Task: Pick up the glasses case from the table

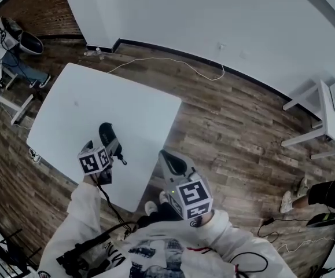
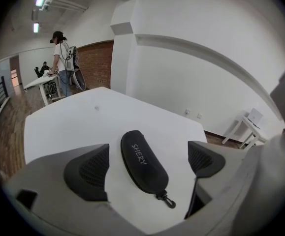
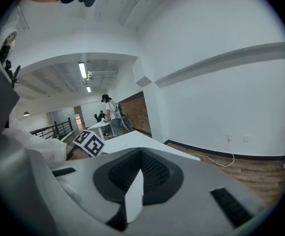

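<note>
A black oblong glasses case point(image 1: 109, 138) point(image 2: 143, 162) with a small clip at its near end lies flat near the front edge of the white table point(image 1: 98, 97) point(image 2: 78, 122). My left gripper point(image 1: 113, 149) point(image 2: 148, 165) points down at it, open, one pad point(image 2: 90, 172) on each side of the case with white table showing in both gaps. My right gripper point(image 1: 172, 161) point(image 3: 140, 173) hovers off the table's right corner over the wooden floor. Its dark pads meet at the tip with nothing between them.
The table's near right corner point(image 1: 137, 204) lies between my two grippers. A white cable point(image 1: 181, 62) trails over the floor by the wall. A small white desk point(image 1: 329, 117) stands at the right, and a person's legs point(image 1: 312, 196) show beside it. Another person point(image 2: 61, 63) stands at a far desk.
</note>
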The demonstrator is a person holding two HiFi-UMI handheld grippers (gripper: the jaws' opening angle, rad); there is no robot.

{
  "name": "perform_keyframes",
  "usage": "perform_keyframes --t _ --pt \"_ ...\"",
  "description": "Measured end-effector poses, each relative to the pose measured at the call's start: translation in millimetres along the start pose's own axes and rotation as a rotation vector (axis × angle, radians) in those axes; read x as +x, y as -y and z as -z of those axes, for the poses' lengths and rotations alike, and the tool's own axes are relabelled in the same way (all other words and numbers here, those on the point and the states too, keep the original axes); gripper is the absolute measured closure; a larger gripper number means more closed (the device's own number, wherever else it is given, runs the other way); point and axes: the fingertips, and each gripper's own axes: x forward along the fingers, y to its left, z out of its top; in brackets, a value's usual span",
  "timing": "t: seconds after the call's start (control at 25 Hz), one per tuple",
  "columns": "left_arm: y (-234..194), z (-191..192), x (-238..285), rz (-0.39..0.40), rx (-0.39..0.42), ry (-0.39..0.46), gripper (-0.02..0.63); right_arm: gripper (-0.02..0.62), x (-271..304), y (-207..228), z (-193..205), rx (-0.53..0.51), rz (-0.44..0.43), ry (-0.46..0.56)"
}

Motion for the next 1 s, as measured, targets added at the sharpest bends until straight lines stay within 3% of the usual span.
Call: perform_keyframes --t 0.32,0.56,0.76,0.88,1.0 --pt "-20 20 69 -0.124 0.042 -0.164 0.087 0.597 -28 45 -3 -0.028 0.111 -0.019" --pt "-17 41 88 -0.205 0.01 -0.254 0.089 0.597 -42 65 -9 -0.031 0.145 -0.022" --pt "-21 52 89 -0.222 -0.008 -0.263 0.107 0.597 -56 76 -4 -0.03 0.171 -0.024" --pt "-16 52 83 -0.199 0.001 -0.28 0.207 0.597 -60 79 -1 -0.018 0.166 -0.023" --pt "-1 31 56 -0.125 -0.02 -0.188 0.23 0.597 -55 73 -3 -0.01 0.137 -0.005"
